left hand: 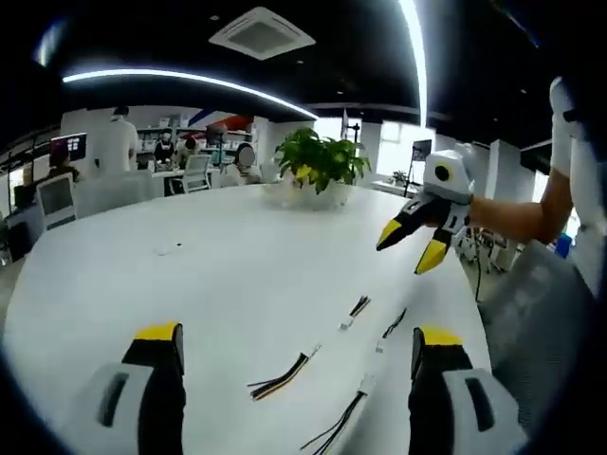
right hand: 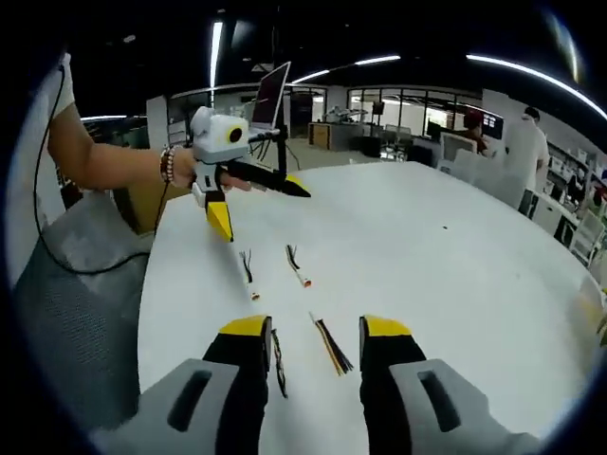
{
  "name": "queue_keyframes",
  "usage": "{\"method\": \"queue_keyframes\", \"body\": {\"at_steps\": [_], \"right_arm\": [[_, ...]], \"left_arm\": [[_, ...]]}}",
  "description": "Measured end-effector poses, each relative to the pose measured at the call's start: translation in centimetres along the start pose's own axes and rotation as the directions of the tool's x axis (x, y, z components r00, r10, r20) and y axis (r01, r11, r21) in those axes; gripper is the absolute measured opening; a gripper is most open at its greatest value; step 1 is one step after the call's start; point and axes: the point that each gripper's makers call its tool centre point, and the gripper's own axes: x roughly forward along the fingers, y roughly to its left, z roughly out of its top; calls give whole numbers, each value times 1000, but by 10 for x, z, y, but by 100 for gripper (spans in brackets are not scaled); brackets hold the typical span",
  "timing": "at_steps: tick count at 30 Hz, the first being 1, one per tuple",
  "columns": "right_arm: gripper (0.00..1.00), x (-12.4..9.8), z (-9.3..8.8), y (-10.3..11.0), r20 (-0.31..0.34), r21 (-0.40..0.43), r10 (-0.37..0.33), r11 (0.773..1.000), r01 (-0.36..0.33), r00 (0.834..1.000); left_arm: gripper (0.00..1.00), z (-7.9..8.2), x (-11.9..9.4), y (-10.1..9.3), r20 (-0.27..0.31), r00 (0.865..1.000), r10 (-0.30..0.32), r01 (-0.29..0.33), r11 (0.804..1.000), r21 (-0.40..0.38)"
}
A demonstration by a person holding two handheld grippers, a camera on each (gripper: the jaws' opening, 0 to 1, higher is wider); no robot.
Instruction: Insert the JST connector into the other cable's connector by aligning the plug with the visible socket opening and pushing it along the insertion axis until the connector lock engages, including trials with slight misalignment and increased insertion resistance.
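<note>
Several short JST cables lie loose on the white table (left hand: 190, 275). In the left gripper view a yellow-and-black cable (left hand: 283, 375) with a white connector lies between my jaws, with a black cable (left hand: 356, 311), another (left hand: 390, 328) and a third (left hand: 343, 423) to its right. My left gripper (left hand: 299, 334) is open above the table and holds nothing. The right gripper (left hand: 410, 245) hovers open beyond the cables. In the right gripper view my right gripper (right hand: 316, 327) is open over a striped cable (right hand: 332, 347) and a black cable (right hand: 279, 362). Two more cables (right hand: 248, 273) (right hand: 297, 263) lie farther off, below the open left gripper (right hand: 256, 204).
A potted plant (left hand: 318, 161) stands at the table's far end. A grey mesh chair (right hand: 76, 284) sits at the table's edge beside the person's arm (right hand: 104, 161). An open laptop (right hand: 270, 95) stands behind the left gripper. Desks and people fill the room behind.
</note>
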Motion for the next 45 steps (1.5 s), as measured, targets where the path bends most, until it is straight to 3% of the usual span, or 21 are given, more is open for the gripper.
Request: {"method": "queue_keyframes", "body": {"at_steps": [5,12,14,16,21,24,29,35,41,45], "right_arm": [[30,16,-16,-4,-52,-18,40,999,-41,998],[27,33,-23,-11,-56,3,69,998,-69,996],[26,39,-21,-12,-37,14,75,997,-75,996],[24,43,-20,-12,-33,8,78,997,-78,996],[21,52,-26,-9,-50,-18,108,994,-109,993],[20,55,-30,-13,-59,-17,109,994,-110,992],[18,59,-34,-17,-59,-12,112,994,-113,992],[16,63,-37,-15,-62,-16,125,992,-126,990],[15,67,-42,-10,-74,-17,136,990,-138,988],[14,70,-46,-9,-85,-18,130,991,-132,988]], "left_arm": [[99,-9,11,4,-16,999,-28,28,1000,10],[93,-16,27,6,-9,998,-62,62,998,1],[88,-16,32,3,5,997,-75,75,997,16],[79,-22,38,3,-16,996,-90,90,995,44],[70,-31,46,4,-30,993,-112,113,993,29],[58,-35,48,1,-40,990,-133,134,990,43],[53,-40,51,-2,-43,984,-173,173,985,10],[36,-42,54,-2,-44,983,-180,181,983,14],[21,-45,53,-12,-54,971,-233,235,971,32],[19,-45,56,-9,-55,971,-232,235,971,47]]}}
